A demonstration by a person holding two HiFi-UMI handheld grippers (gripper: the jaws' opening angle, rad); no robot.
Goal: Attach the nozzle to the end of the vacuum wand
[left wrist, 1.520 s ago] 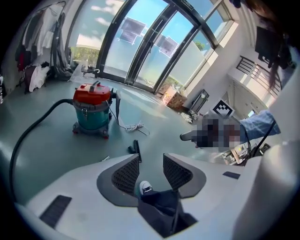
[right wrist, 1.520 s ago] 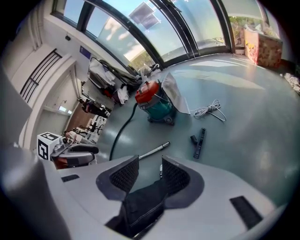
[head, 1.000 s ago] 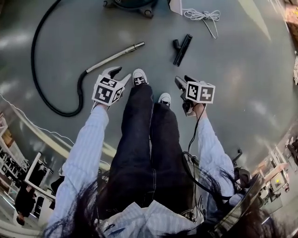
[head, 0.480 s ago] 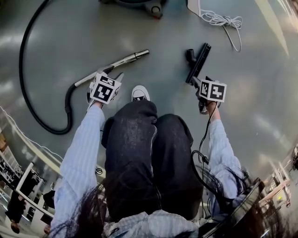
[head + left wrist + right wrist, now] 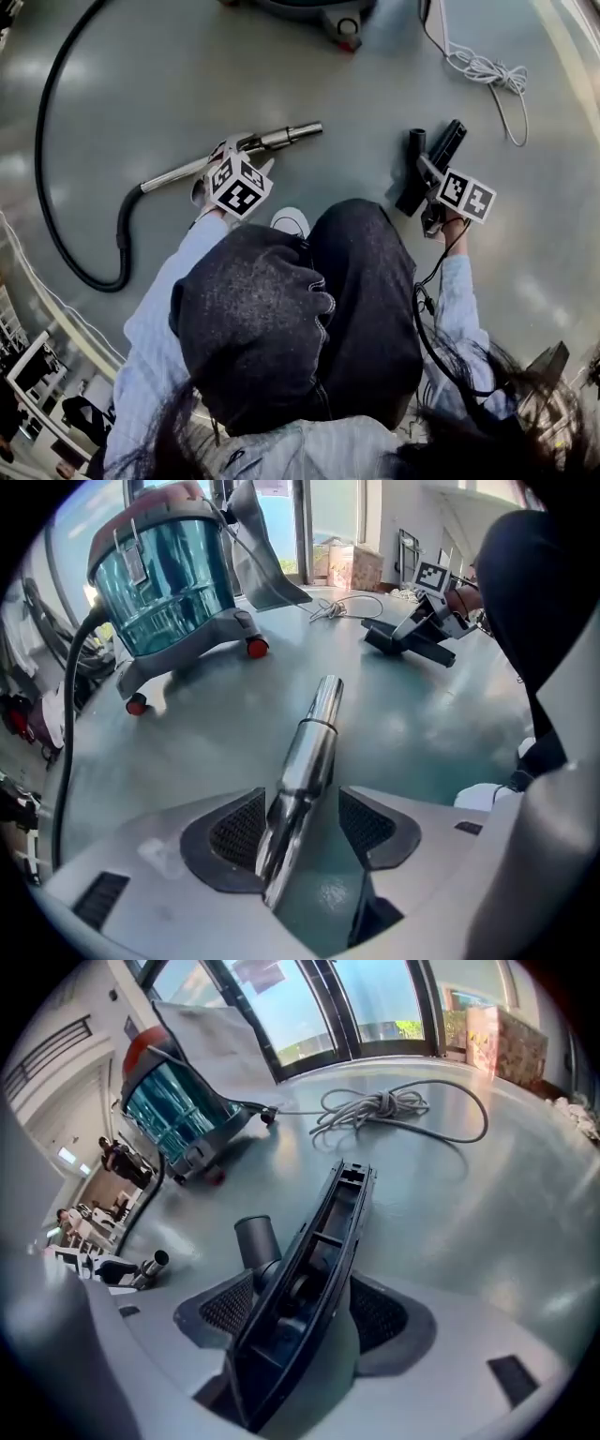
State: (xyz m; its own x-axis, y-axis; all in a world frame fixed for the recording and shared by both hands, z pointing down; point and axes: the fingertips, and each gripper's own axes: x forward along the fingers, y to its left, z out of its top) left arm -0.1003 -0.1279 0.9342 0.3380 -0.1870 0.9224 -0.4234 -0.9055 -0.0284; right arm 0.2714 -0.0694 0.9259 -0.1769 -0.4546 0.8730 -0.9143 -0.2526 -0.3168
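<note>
The shiny metal vacuum wand (image 5: 281,137) lies on the grey floor, joined to a black hose (image 5: 47,187). My left gripper (image 5: 232,150) straddles it near its free end. Its jaws have just been opening, and the wand (image 5: 314,733) lies between them against the left pad, clear of the right one. The black floor nozzle (image 5: 441,150) lies on its side to the right, with its short neck tube pointing up. My right gripper (image 5: 427,173) is down over it. Those jaws have just been opening too, and the nozzle (image 5: 328,1232) sits between the pads unclamped.
The teal vacuum canister (image 5: 319,11) stands at the far side, and a coiled grey power cord (image 5: 487,70) lies at the far right. The person's bent knees and a white shoe (image 5: 291,222) fill the space between the two grippers.
The person has crouched and both grippers have dropped to the floor. The left one now sits over the wand and the right one over the nozzle. Both pairs of jaws stand wider.
</note>
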